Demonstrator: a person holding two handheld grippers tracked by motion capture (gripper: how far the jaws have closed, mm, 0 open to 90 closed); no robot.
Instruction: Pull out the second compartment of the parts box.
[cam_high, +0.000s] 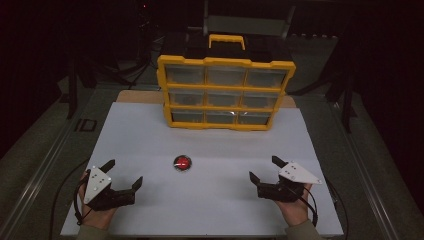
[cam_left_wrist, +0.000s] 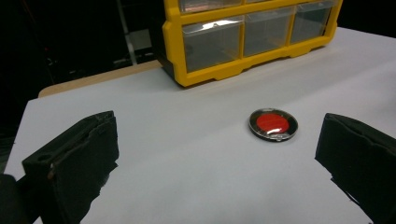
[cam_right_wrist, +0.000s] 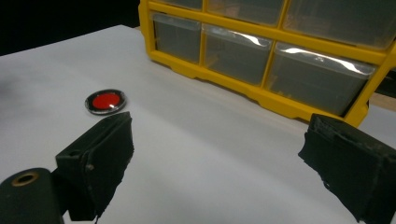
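On the near edge of the white table (cam_high: 150, 135), the left gripper (cam_high: 122, 176) and right gripper (cam_high: 261, 169) are parked with jaws spread wide, nothing held. Looks like nothing's been started yet. The little red disc (cam_high: 182, 162) sits between them, untouched; probably it gets grabbed next. What's inside the yellow drawer box (cam_high: 225, 92) can't be made out.

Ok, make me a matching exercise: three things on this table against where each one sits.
Things:
1. yellow plastic drawer organizer with clear drawers
2. round red disc with a shiny rim
3. left gripper

Places:
A. near left corner of the white table
B. far edge, middle
C. table's middle, between both grippers

Pairs: 1-B, 2-C, 3-A
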